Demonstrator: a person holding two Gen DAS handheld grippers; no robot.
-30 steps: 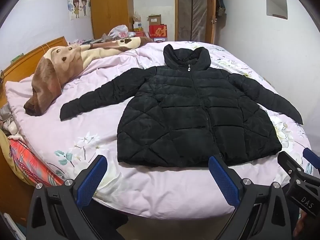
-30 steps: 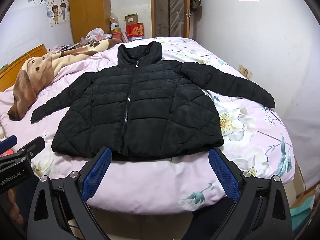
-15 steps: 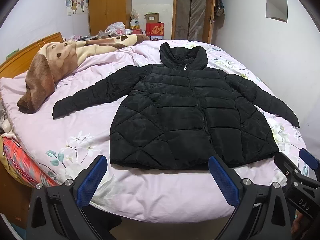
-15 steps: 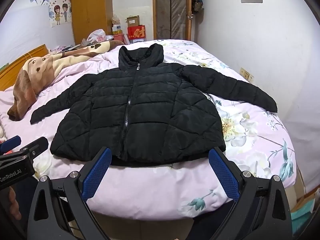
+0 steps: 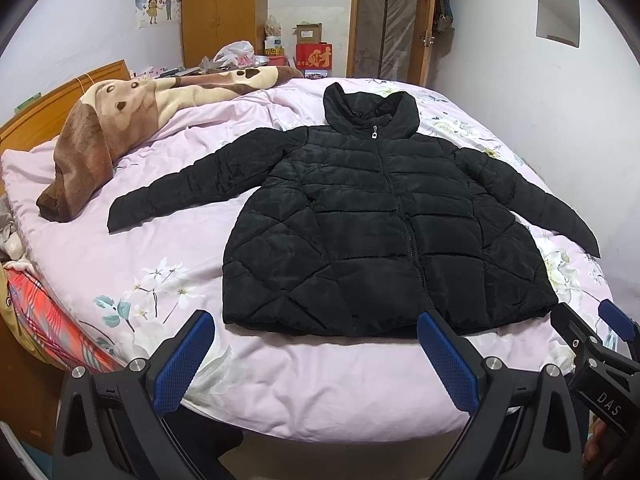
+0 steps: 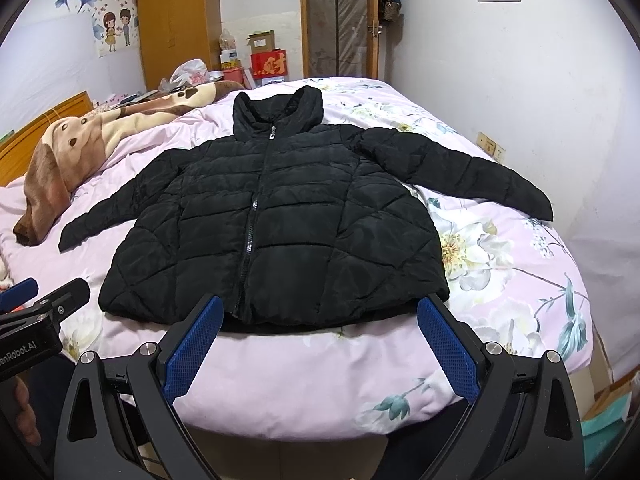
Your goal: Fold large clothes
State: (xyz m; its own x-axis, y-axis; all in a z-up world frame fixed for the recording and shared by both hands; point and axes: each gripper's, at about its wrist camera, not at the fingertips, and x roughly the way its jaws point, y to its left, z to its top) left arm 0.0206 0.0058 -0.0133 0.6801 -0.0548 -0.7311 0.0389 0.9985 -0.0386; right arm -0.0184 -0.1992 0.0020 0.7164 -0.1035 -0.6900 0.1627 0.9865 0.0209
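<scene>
So both grippers have crept in toward the bed [image 5: 320,392] over the last second; the jacket [image 5: 384,232] itself hasn't budged. Reads as approach only, folding not started.

Left to right, taking the jacket as reference:
- Brown dog-print blanket [image 5: 120,128] lies well left of it, clear of the left cuff.
- Left gripper [image 5: 316,360]: fingers spread wide, holding nothing, hanging off the bed edge just short of the hem, around the left-centre of the hem.
- Jacket: flat on the bed, front up, zipped, both sleeves splayed out sideways. Long axis runs hem to hood; hood points away toward the door [image 5: 388,20], hem faces the grippers.
- Right gripper [image 6: 320,336]: fingers also spread, empty, just short of the hem's right half. Hem [image 6: 280,316] untouched in that view too.

My read: a sleeve fold-in likely comes first, since both sleeves stick out well past the body.
</scene>
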